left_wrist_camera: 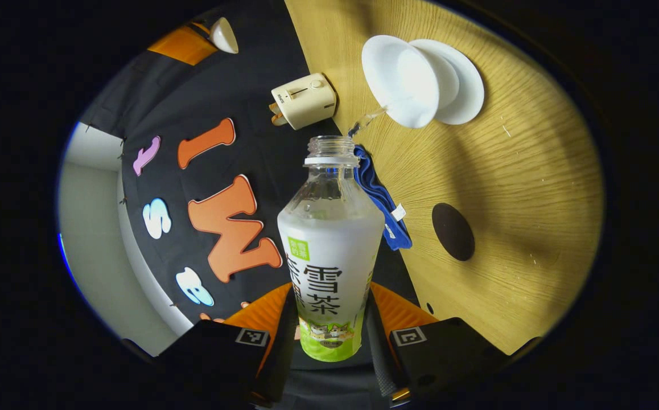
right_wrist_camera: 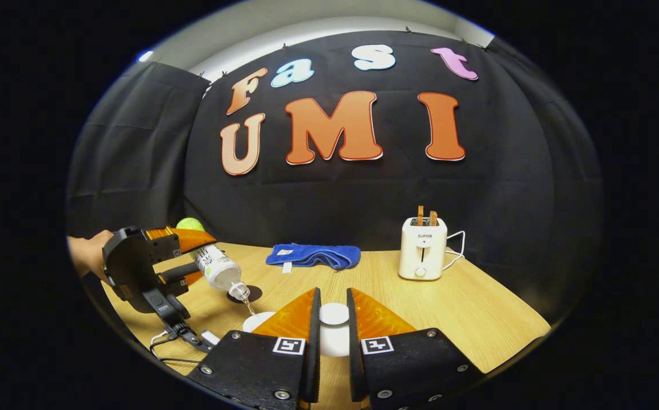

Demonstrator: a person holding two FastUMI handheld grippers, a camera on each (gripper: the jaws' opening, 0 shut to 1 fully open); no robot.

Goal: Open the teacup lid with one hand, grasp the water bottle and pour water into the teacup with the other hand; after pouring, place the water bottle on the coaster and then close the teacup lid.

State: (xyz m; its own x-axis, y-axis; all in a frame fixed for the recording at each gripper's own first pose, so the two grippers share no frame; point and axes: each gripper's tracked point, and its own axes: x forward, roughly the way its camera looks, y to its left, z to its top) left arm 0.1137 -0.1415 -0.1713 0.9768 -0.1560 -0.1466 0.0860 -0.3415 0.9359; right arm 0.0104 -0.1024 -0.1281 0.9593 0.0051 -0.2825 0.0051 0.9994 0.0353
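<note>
Currently the left gripper (left_wrist_camera: 329, 336) clamps the water bottle (left_wrist_camera: 329, 256) on both sides of its labelled body; the uncapped bottle is tilted, its mouth toward the teacup (left_wrist_camera: 415, 85), and a thin stream of water (left_wrist_camera: 366, 121) runs into the cup. The right gripper (right_wrist_camera: 332, 319) holds the teacup lid (right_wrist_camera: 334, 314) between its narrowed fingers, beside the cup. The coaster (left_wrist_camera: 453, 232) lies on the table (left_wrist_camera: 523, 188) near the teacup, with nothing on it.

Light wood-grain tabletop (right_wrist_camera: 477, 307) set against black cloth wall (right_wrist_camera: 329, 193); pale ceiling strip above; toaster (right_wrist_camera: 423, 249) near tabletop's back edge
</note>
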